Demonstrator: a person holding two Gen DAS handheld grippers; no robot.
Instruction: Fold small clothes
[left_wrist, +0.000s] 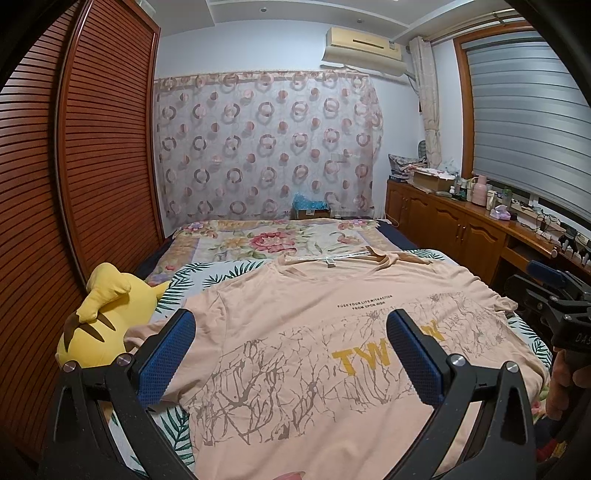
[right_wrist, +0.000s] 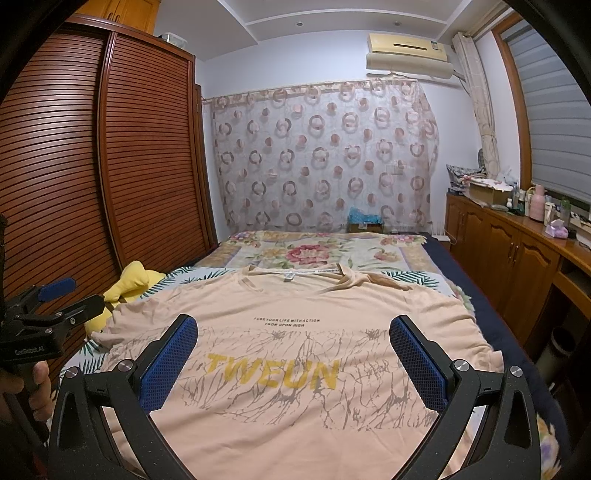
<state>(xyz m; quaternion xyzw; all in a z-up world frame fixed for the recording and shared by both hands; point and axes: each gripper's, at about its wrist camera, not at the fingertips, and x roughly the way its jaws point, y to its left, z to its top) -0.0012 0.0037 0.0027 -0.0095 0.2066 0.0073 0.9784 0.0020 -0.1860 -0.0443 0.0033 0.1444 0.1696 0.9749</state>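
A peach T-shirt (left_wrist: 314, 332) (right_wrist: 295, 332) lies spread flat, front up, on the bed, with yellow letters and a grey crack print across the chest. Its collar points away from me and its right sleeve is partly folded over near the collar. My left gripper (left_wrist: 291, 328) hovers open above the shirt's left half, nothing between its blue pads. My right gripper (right_wrist: 293, 332) hovers open above the shirt's chest, also holding nothing. In the left wrist view the right gripper (left_wrist: 554, 291) shows at the right edge. The left gripper (right_wrist: 55, 295) appears at the left edge of the right wrist view.
A yellow plush toy (left_wrist: 99, 317) (right_wrist: 129, 284) lies at the shirt's left side against a slatted wooden wardrobe (left_wrist: 92, 166). A leaf-print sheet (left_wrist: 207, 273) and a floral blanket (right_wrist: 314, 251) cover the bed. Wooden cabinets (right_wrist: 517, 258) with bottles line the right wall.
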